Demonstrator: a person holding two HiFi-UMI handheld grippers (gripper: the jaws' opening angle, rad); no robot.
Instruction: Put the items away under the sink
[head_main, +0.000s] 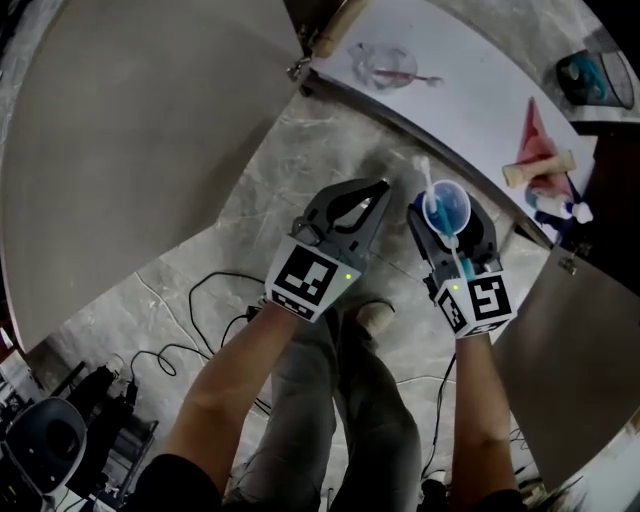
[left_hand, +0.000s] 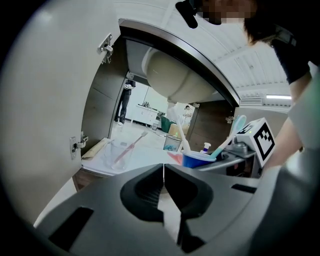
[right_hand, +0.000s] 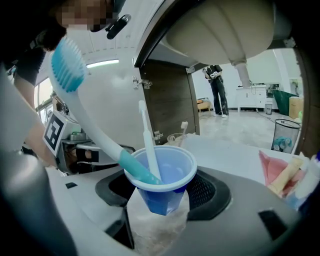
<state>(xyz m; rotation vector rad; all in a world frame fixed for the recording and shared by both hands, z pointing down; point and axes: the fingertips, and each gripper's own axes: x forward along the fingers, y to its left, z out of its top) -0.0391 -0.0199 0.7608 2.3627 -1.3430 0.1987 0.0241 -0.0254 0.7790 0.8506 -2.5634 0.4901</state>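
Note:
My right gripper (head_main: 440, 205) is shut on a blue plastic cup (right_hand: 167, 182), held upright over the marble floor just in front of the open sink cabinet. A teal-handled toothbrush (right_hand: 85, 115) and a white toothbrush (right_hand: 148, 145) stand in that blue cup (head_main: 446, 208). To its left, my left gripper (head_main: 378, 192) is shut with nothing between its jaws, which meet in the left gripper view (left_hand: 163, 172). On the white cabinet shelf (head_main: 470, 100) stands a clear cup (head_main: 385, 65) with a pink toothbrush in it.
The sink bowl (left_hand: 175, 75) hangs above the shelf. Cabinet doors stand open at the left (head_main: 130, 130) and right (head_main: 580, 350). A red pouch (head_main: 537, 140), a tube (head_main: 540, 170) and a mesh basket (head_main: 598, 78) sit on the shelf's right. Cables (head_main: 190, 320) lie on the floor.

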